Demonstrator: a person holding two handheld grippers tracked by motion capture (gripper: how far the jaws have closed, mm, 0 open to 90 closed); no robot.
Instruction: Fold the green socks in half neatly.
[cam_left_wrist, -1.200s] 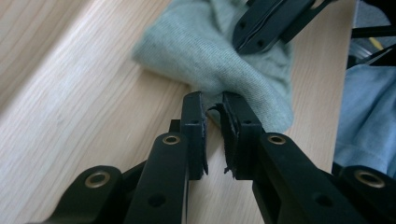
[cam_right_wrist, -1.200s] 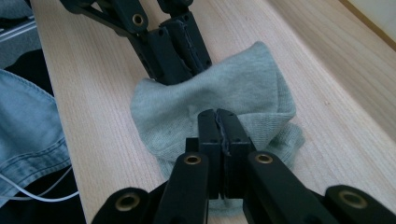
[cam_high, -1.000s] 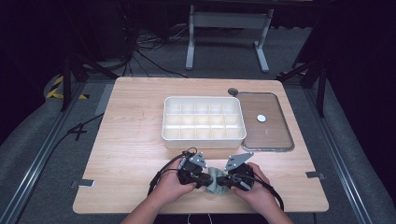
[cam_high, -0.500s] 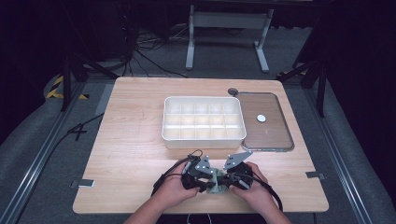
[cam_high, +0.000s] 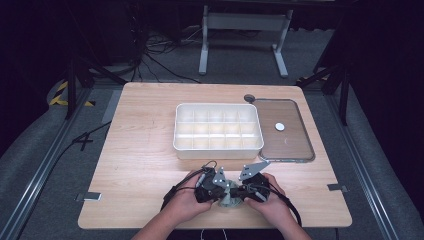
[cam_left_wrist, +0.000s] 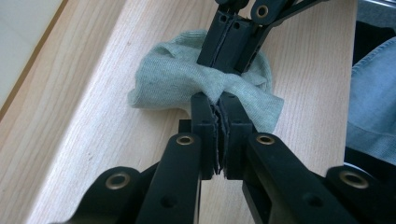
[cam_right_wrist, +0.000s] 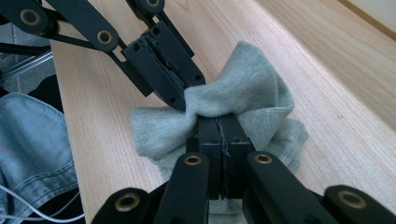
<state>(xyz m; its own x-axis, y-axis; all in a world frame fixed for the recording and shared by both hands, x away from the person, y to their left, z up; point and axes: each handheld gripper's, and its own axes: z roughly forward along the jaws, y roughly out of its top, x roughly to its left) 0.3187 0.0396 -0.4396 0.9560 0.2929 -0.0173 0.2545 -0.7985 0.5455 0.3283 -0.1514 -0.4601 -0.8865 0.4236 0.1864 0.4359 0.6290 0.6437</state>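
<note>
Near the tabletop's (cam_high: 140, 150) near edge, the left claw (cam_left_wrist: 217, 105) and right claw (cam_right_wrist: 223, 122) are each clamped tight on the small grey-green cloth (cam_left_wrist: 163, 79), meeting tip to tip, probably to fold or bunch it. The compartment tray (cam_high: 218, 127) sits beyond.

Bare table (cam_high: 135, 165) to my left and along the near edge; I can pass there. Ahead, the white divided tray (cam_high: 218, 129) blocks the far-centre path. A clear lid (cam_high: 285, 131) lies flat, just right of it.
</note>
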